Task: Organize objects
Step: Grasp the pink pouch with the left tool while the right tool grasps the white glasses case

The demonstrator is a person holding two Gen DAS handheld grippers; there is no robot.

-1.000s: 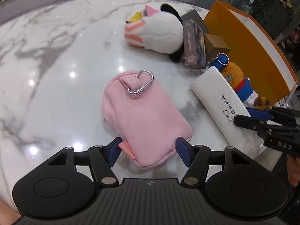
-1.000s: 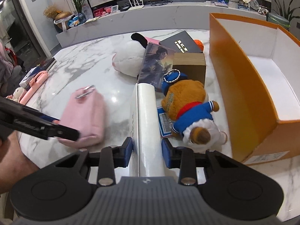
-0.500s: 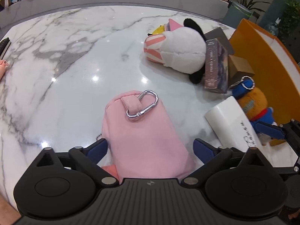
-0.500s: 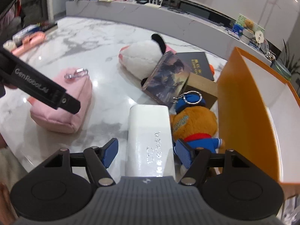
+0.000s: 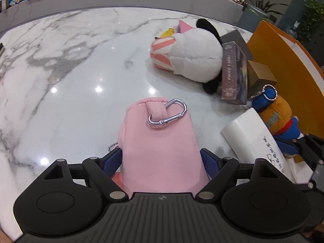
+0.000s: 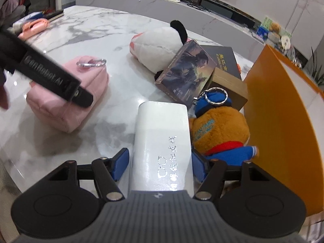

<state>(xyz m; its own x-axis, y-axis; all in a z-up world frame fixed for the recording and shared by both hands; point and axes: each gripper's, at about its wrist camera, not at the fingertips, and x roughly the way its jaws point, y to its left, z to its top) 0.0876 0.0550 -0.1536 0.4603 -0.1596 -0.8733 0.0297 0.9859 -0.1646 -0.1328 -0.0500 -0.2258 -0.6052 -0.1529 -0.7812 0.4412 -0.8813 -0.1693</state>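
**Both tongs set around their pick-ups, lift not yet made**

The marble table (image 5: 70, 85) carries the whole scatter, and the orange box (image 6: 283, 109) stands open at its right edge — white inside and, as far as the right wrist view shows, with nothing in it. It looks to be where things are meant to go.

Next in size is the white plush with black ears (image 5: 194, 58), lying on its side mid-table, with an illustrated card box (image 6: 186, 70) leaning against it and a brown carton (image 6: 228, 85) just behind. An orange bear in a blue jacket (image 6: 220, 131) lies between these and the orange wall.

The pink pouch (image 5: 160, 149) with its silver carabiner (image 5: 168, 114) sits between the pads of the left tongs (image 5: 162, 160); the blue pads are right at its flanks, though I cannot tell whether they are actually pressing. The right tongs (image 6: 160, 162) straddle the white case (image 6: 162, 141), with a visible gap on the left pad — released, not yet gripping.

My reading: this is the grasp step on two items at once. The next move calls for closing firmly on each — the pouch is soft and will squash, the case is smooth and may slip — then lifting clear of the bear and carrying both over the orange wall.
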